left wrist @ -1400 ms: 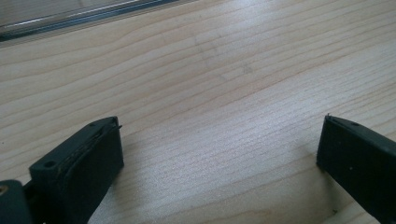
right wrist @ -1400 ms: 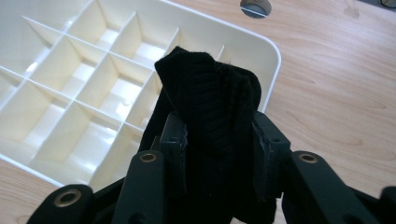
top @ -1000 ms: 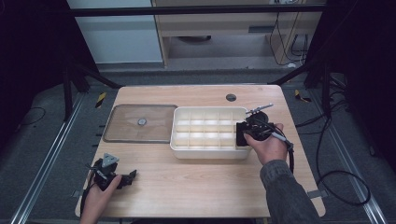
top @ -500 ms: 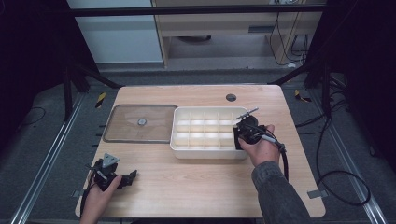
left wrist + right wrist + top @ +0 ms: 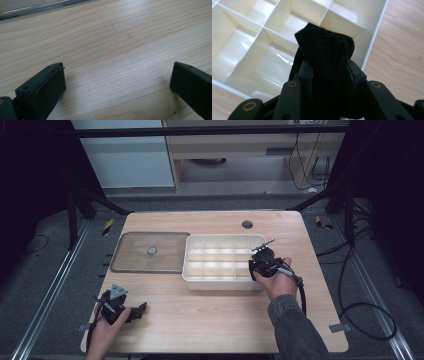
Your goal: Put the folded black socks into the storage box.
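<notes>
pale wooden table [image 5: 210,315] under both tongs. beyond it, grey carpeted floor [image 5: 240,202], a light cabinet [image 5: 127,162], a wooden shelf unit [image 5: 235,145]. dark frame legs either side; cables [image 5: 360,320] right of the right tongs.

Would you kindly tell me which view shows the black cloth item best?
The right gripper view: the black ribbed cloth sits large, pinched in the right hand-held gripper over the divided tray. The high view gives a dark blur there; the left gripper view faces bare wood.
</notes>
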Action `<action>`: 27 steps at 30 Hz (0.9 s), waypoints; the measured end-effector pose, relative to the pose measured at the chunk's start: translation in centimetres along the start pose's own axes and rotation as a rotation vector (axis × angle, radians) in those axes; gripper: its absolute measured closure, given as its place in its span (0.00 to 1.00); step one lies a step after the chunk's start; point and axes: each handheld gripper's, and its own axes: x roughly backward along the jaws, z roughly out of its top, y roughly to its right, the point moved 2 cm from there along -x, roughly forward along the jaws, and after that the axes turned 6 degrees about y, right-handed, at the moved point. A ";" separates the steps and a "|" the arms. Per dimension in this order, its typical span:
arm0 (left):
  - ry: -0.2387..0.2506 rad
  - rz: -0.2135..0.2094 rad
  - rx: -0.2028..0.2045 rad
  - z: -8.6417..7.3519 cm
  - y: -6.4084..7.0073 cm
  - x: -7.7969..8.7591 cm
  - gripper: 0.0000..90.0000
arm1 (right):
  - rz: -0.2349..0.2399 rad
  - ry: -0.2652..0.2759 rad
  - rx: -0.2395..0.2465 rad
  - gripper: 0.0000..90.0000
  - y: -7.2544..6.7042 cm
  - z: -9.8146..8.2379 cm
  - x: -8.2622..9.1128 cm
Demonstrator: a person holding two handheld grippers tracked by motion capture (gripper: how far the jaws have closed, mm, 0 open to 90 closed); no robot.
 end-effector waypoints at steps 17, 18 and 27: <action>-0.003 -0.003 -0.008 0.0 0.2 0.0 0.00 | 0.031 -0.080 -0.028 0.72 0.0 -0.2 -0.9; -0.003 -0.003 -0.008 0.0 0.2 0.0 0.00 | 0.031 -0.080 -0.028 0.72 0.0 -0.2 -0.9; -0.005 -0.006 -0.010 0.1 0.3 0.0 0.00 | 0.038 -0.085 -0.034 0.71 0.1 -0.1 -1.0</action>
